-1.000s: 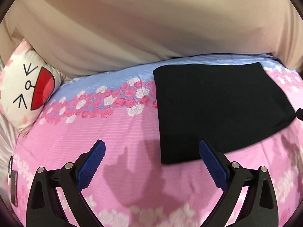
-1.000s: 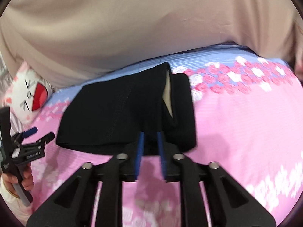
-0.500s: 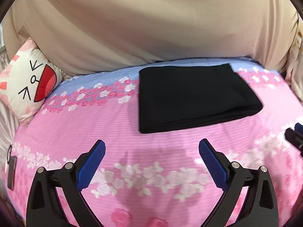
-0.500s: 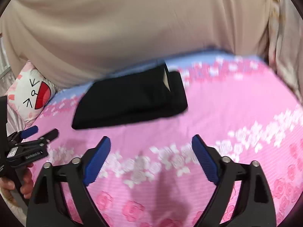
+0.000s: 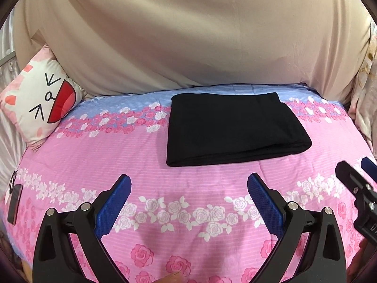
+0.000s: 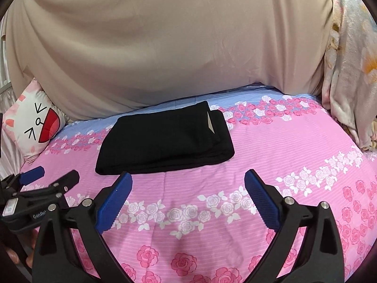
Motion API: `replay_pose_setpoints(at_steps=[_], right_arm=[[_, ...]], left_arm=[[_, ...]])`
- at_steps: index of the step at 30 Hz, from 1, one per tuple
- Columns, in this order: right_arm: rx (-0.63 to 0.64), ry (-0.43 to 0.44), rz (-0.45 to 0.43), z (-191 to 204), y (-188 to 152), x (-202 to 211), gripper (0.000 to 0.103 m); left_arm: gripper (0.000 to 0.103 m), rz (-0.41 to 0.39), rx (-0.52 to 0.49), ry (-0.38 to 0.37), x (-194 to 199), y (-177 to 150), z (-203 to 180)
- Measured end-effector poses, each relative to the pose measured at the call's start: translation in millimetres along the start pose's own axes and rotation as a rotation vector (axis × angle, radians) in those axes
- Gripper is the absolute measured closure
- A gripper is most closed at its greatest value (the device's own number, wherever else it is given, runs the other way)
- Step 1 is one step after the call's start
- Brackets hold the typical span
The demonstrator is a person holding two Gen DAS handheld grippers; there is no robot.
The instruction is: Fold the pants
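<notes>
Lying folded, pants [image 5: 233, 127] sit clear of both spread grippers.

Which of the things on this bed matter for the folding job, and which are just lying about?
Job:
black pants, folded flat on the bedspread
left gripper, open
right gripper, open

Lying about:
cat-face pillow
beige sheet
floral blanket

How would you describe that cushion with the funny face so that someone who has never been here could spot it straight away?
Start from the bed with the pink rose-patterned cover and follow it to the far left corner, where the beige drape comes down. The cushion leans there, well left of the folded black pants. It alone bears a drawn cartoon face: black squinting eyes and a big red open mouth on white.
</notes>
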State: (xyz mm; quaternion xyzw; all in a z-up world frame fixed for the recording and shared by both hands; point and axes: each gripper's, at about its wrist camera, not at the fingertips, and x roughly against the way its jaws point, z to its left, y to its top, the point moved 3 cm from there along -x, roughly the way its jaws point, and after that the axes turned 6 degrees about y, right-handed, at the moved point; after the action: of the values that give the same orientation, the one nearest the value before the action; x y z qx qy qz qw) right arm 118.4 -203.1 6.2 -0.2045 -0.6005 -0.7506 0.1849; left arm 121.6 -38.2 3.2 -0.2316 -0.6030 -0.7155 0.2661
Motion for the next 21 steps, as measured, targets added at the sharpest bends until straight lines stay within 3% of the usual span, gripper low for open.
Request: replay_pose_setpoints(at_steps=[21], right_arm=[[0.007, -0.008, 0.002, 7.0, 3.6, -6.3, 0.008]], left_arm=[[0.005, -0.039, -0.026, 0.021, -2.2, 9.4, 0.5]])
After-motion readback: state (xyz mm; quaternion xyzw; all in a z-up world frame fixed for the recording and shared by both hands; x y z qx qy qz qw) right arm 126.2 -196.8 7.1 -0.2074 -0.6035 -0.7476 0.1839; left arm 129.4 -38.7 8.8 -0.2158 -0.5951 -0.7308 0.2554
